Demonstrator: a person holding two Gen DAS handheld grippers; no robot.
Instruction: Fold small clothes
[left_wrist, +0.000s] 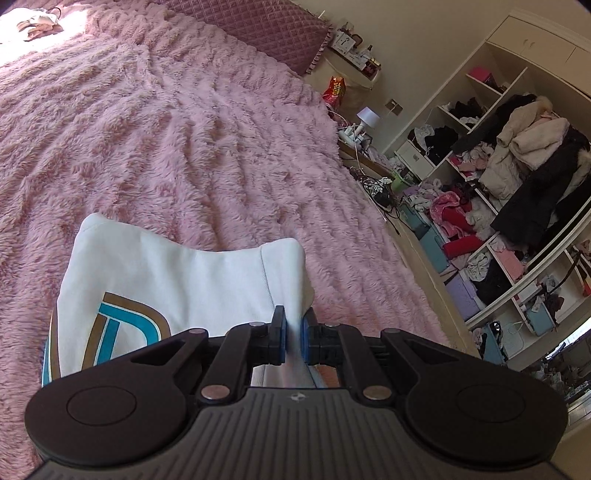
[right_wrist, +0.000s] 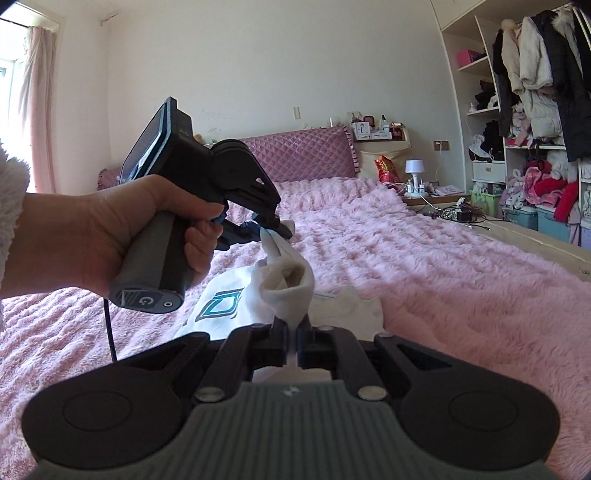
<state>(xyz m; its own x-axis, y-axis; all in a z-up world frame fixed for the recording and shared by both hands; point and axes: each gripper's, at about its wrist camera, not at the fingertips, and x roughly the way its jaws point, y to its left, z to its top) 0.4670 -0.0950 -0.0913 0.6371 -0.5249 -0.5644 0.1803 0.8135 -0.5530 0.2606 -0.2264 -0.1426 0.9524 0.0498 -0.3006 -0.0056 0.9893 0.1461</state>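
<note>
A: Bedroom, daylight. Two hand-held tools lift a white top (left_wrist: 177, 280) off a pink bed (left_wrist: 177, 140). What does the left tool (left_wrist: 293, 338) have?

B: Its blue pads are pressed together on a thin fold of the top's edge. The cloth hangs ahead of it and off to its left, teal-and-brown print (left_wrist: 110, 332) facing up, the far hem sagging towards the blanket.

A: And the right tool (right_wrist: 295, 345)?

B: Also pinched shut on white fabric, right at its tips. From there the top runs forward and up to the left tool (right_wrist: 271, 230), gripped by a hand (right_wrist: 110, 229) in a fleecy cuff. So the held edge, the garment's long axis for now, stretches between the two tools, and the rest droops onto the bed just ahead of the right one.

A: Which hand is nearer the loose part?

B: The right, I'd judge; the slack lies directly before it. The fold likely turns on carrying that taut edge over the print.

A: Any containers?

B: Beyond the bed, right of both tools: open shelves (right_wrist: 517, 110) stuffed with clothes, coats hung above, and teal bins (right_wrist: 546, 219) on the floor whose contents I can't make out.
</note>
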